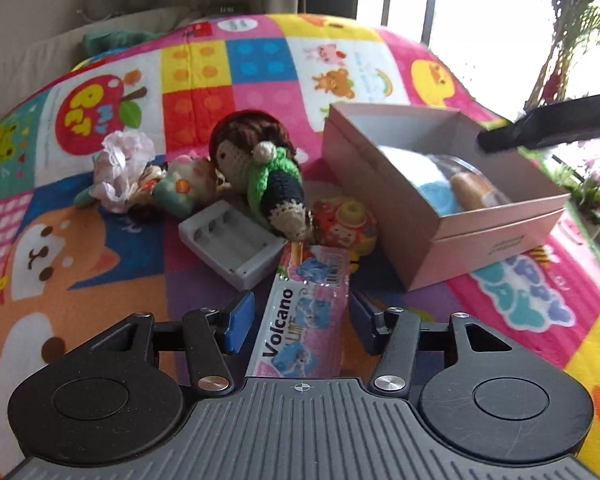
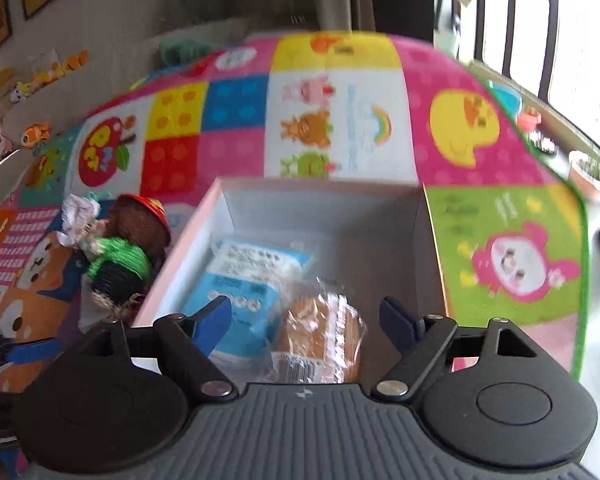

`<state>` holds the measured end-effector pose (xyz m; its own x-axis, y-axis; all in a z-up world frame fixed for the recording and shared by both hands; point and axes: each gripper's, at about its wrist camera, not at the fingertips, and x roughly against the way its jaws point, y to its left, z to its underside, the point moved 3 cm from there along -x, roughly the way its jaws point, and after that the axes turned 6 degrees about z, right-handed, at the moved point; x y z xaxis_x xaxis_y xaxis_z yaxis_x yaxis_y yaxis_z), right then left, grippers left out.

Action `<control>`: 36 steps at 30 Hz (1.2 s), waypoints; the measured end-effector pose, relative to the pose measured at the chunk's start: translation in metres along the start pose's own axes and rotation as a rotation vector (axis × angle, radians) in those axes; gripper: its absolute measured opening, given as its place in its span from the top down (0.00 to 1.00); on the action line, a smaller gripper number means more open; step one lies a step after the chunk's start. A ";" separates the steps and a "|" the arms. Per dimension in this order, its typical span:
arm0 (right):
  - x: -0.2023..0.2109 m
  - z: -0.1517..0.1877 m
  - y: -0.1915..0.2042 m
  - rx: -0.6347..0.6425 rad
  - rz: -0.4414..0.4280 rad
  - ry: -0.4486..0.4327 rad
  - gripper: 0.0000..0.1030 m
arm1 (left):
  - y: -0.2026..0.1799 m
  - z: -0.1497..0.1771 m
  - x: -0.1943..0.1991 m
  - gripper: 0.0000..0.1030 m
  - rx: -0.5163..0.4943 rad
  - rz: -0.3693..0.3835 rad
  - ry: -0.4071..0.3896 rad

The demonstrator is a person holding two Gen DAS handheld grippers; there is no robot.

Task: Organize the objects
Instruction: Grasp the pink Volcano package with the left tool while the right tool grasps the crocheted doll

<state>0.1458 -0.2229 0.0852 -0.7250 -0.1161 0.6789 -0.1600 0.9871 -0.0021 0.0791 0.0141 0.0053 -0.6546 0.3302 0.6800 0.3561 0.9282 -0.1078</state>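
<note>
A pink cardboard box [image 1: 496, 240] stands open on the colourful play mat; in the right wrist view its wall [image 2: 432, 248] frames a blue-white packet [image 2: 240, 292] and a wrapped bread roll [image 2: 320, 332] inside. My left gripper [image 1: 302, 320] is open, its blue pads either side of a clear "Volcano" snack packet [image 1: 304, 312] lying on the mat. My right gripper [image 2: 308, 316] is open and empty, hovering over the box above the bread. A crochet doll [image 1: 264, 168] in green, a grey battery holder [image 1: 232, 244] and a small round toy [image 1: 348, 224] lie left of the box.
A crumpled pink-white flower [image 1: 118, 168] and a small plush [image 1: 184, 188] lie at the mat's left. The right gripper's black arm [image 1: 552, 128] reaches over the box. Flower pots [image 2: 592, 176] stand by the window at right. A beige sofa lies behind the mat.
</note>
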 end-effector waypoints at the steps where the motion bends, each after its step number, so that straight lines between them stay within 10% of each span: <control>1: 0.007 -0.003 0.006 0.015 -0.011 -0.019 0.19 | 0.001 0.001 -0.002 0.46 0.007 0.004 0.008; 11: -0.030 -0.036 0.128 0.158 -0.131 0.010 0.18 | 0.044 0.035 0.037 0.52 0.144 -0.073 -0.038; 20: -0.125 -0.040 0.209 0.296 0.056 0.109 0.30 | 0.075 0.053 0.056 0.54 0.265 -0.047 -0.077; 22: -0.126 -0.037 0.209 0.287 0.037 0.138 0.43 | 0.075 0.054 0.056 0.54 0.271 -0.042 -0.083; 29: -0.032 -0.011 0.158 0.110 -0.212 0.099 0.46 | 0.068 0.055 0.054 0.54 0.268 -0.042 -0.077; 36: 0.039 0.075 0.069 -0.049 -0.404 0.244 0.46 | 0.028 0.049 0.043 0.54 0.209 0.026 -0.045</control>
<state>0.0561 -0.1680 0.0569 -0.4319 -0.4682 0.7708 -0.3603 0.8731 0.3285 0.0279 0.0629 -0.0041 -0.6779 0.3578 0.6422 0.2308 0.9330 -0.2762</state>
